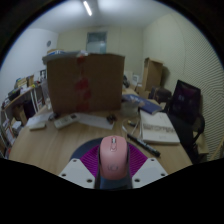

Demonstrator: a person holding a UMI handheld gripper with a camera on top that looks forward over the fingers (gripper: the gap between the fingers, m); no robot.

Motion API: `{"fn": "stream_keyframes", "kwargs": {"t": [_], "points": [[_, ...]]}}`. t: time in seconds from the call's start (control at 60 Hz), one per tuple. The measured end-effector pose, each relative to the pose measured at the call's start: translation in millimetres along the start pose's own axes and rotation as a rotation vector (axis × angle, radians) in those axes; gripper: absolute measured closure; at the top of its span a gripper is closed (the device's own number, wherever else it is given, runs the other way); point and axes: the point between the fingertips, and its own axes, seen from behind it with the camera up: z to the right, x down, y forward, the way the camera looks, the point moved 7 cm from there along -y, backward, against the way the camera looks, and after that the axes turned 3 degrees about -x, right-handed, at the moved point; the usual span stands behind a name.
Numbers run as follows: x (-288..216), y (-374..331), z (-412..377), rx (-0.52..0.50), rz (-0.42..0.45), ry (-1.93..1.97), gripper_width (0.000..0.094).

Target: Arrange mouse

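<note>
A pink computer mouse [113, 158] sits between my gripper's [113, 163] two fingers, lifted above the wooden table [60, 145]. Both purple pads [97, 160] press on its sides, so the gripper is shut on it. The mouse points away from me, with its scroll wheel at the far end. The mouse's rear end is hidden at the base of the fingers.
A large open cardboard box [85, 82] stands on the table beyond the fingers. White items [65, 120] lie in front of it. An open book or papers [158, 127] lie to the right. A dark monitor [185, 100] stands at the far right. Shelves [22, 105] stand on the left.
</note>
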Motion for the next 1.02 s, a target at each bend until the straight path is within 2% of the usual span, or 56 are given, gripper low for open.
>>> {"fn": "stream_keyframes", "kwargs": {"t": [0.183, 0.2, 0.217, 0.283, 0.333, 0.383, 0.4, 0.433, 0.517, 0.55, 0.767, 0.9, 1.017], "points": [[43, 34, 7, -0.051, -0.103, 0.019, 0.0579], [49, 35, 7, -0.061, -0.124, 0.021, 0.0558], [46, 37, 7, -0.069, -0.096, 0.031, 0.0571], [47, 38, 7, -0.089, -0.110, 0.061, 0.0566], [46, 37, 6, -0.090, -0.120, 0.048, 0.0521], [45, 38, 6, -0.088, -0.120, 0.017, 0.0448], [45, 38, 6, -0.088, -0.121, 0.009, 0.0384], [45, 38, 7, -0.089, -0.124, 0.000, 0.0356], [43, 30, 8, -0.089, -0.110, 0.022, 0.0040], [42, 24, 8, -0.101, -0.098, 0.037, 0.0102], [52, -75, 16, -0.167, 0.000, 0.059, 0.0094], [91, -146, 28, -0.231, 0.012, 0.103, 0.0096], [127, -184, 50, -0.239, 0.022, 0.117, 0.0099]]}}
